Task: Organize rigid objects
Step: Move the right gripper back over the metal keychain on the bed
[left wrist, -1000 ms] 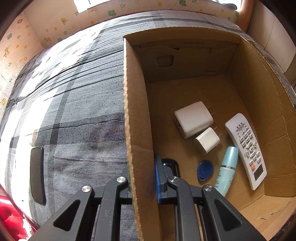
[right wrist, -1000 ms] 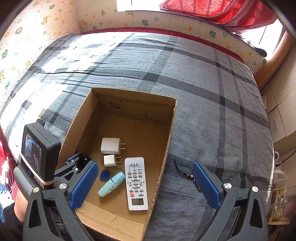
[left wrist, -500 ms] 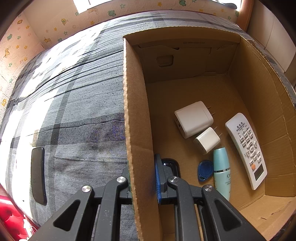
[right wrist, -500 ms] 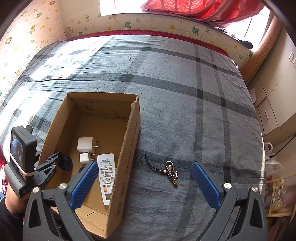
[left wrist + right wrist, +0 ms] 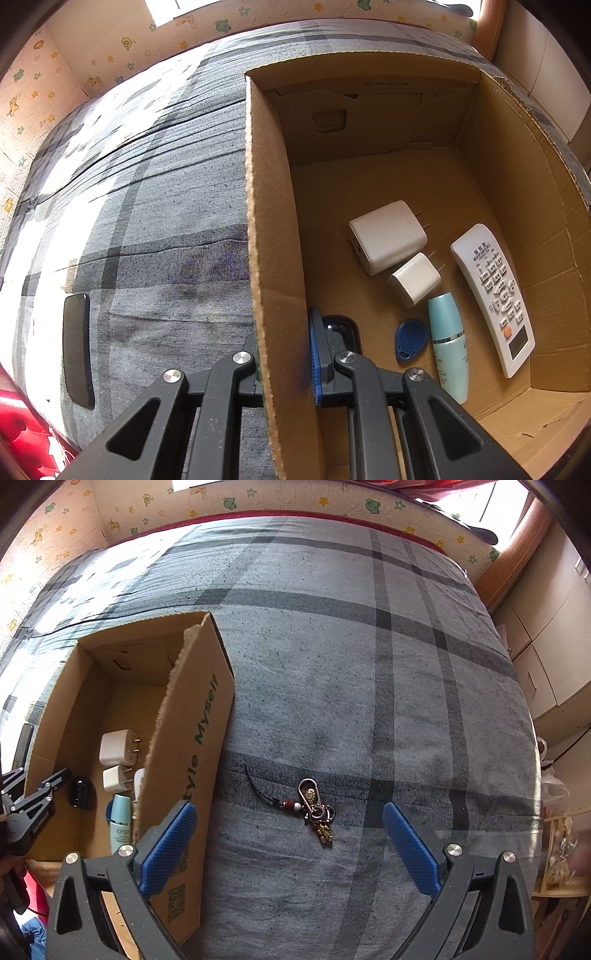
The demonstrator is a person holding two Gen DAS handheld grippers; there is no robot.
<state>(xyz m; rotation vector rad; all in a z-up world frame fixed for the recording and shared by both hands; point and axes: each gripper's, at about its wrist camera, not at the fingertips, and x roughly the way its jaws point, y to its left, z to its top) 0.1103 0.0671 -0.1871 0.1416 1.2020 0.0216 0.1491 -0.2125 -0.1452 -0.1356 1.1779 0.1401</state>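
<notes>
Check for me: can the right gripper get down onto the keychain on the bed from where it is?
Probably yes. The right gripper is open, and the keychain lies on bare bedspread between its fingers, with nothing over it. The cardboard box wall stands close by the left finger but clear of the keychain.

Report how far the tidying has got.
Done: two chargers, remote, blue tag, teal bottle and a black item lie in the box. In hand: left claw clamps the box wall; right claw hovers open over the keychain. Left: keychain and the phone on the bed.
</notes>
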